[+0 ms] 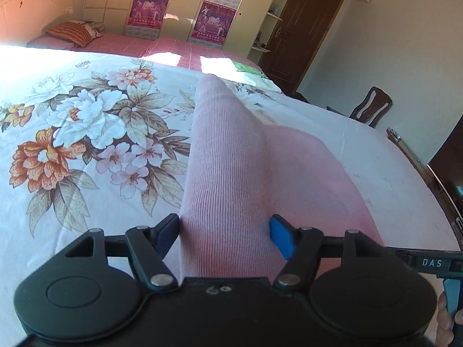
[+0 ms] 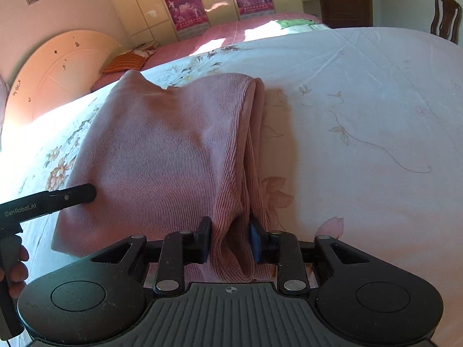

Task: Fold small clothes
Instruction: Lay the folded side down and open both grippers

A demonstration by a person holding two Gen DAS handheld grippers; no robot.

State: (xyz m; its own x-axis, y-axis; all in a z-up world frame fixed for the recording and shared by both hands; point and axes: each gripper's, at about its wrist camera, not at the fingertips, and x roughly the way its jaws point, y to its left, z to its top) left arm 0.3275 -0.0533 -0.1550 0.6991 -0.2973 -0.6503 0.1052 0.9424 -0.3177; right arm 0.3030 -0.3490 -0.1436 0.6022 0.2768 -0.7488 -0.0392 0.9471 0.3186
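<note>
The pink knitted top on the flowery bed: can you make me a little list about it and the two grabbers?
garment: pink ribbed knit top, partly folded, layered edge on its right
surface: white floral bedsheet
left gripper: shut on cloth
right gripper: shut on bunched edge
background: wooden chair

"DAS" marks right tool (image 1: pixel 434 261); "GenRobot.AI" marks left tool (image 2: pixel 43 204).

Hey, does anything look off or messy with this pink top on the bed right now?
Nothing damaged or spilled. The pink knit top is bunched rather than flat: a raised ridge runs up from the left gripper, and its right edge shows stacked folds at the right gripper. Both grippers pinch it over the floral bedsheet.
</note>
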